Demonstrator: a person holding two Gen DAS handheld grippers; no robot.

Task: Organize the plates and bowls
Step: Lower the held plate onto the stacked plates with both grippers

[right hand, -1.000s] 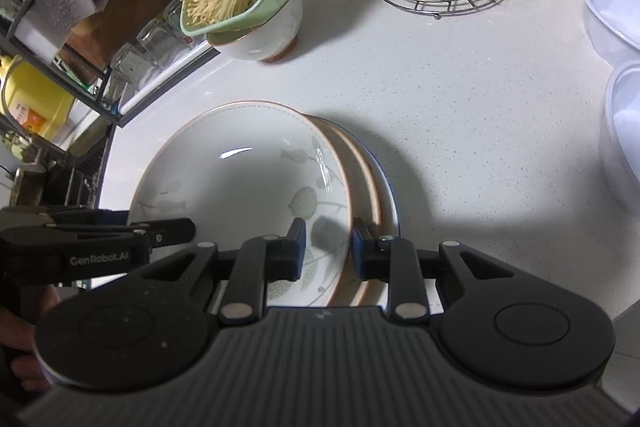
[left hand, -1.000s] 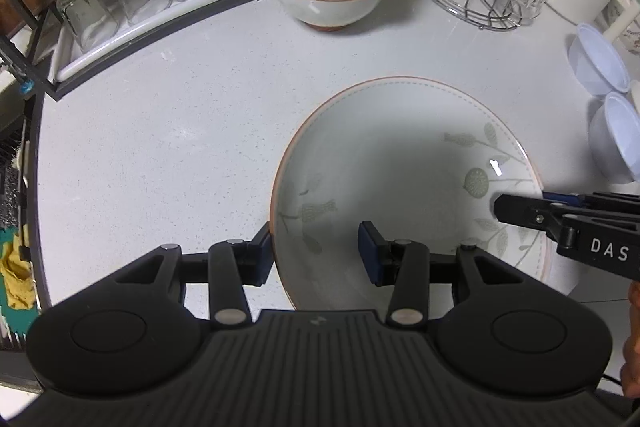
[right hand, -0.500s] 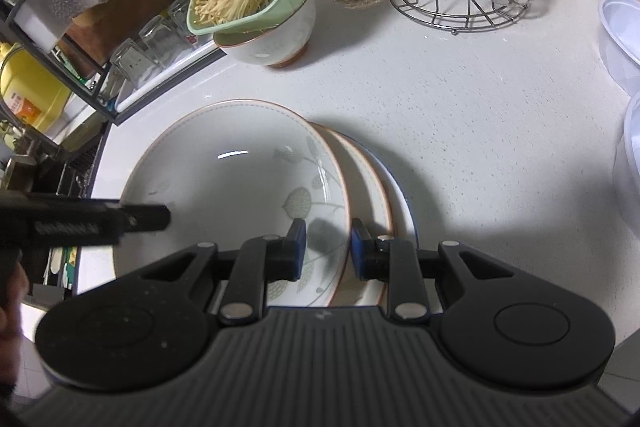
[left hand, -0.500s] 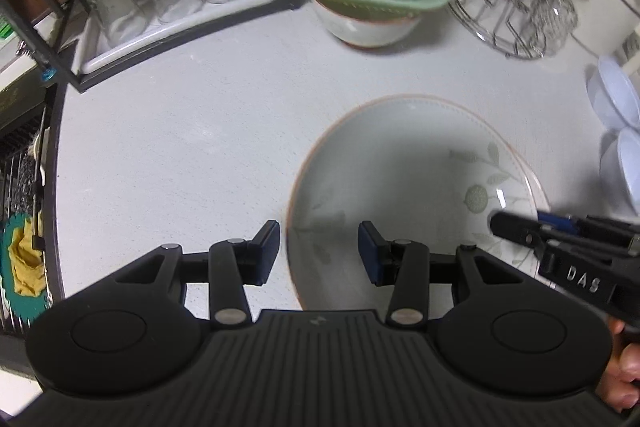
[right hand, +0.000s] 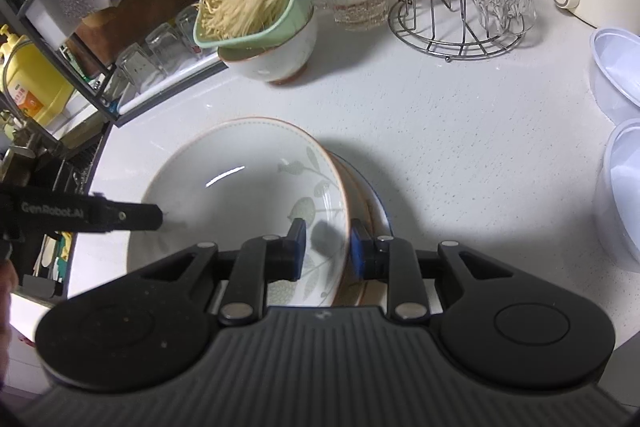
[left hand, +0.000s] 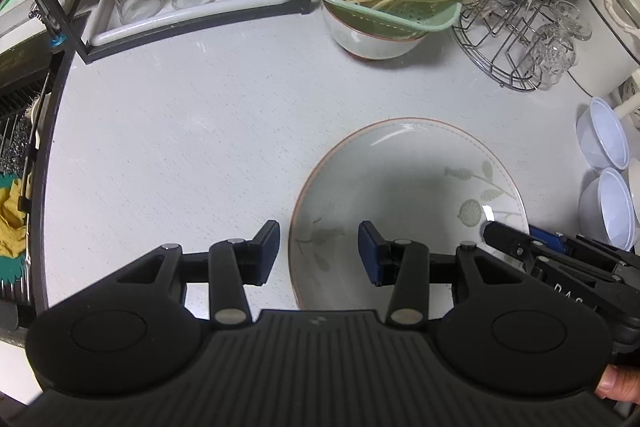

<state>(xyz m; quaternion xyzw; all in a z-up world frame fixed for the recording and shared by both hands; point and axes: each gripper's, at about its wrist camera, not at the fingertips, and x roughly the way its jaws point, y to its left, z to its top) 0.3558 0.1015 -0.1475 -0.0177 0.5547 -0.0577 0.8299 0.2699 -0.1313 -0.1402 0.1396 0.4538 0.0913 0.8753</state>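
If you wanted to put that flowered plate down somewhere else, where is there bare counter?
The widest bare patch of counter lies left of the flowered plate, bordered by the glass rack behind and the sink edge at left. A smaller patch lies between the plate and the white plastic bowls. The back is crowded: the colander bowl and wire glass stand.
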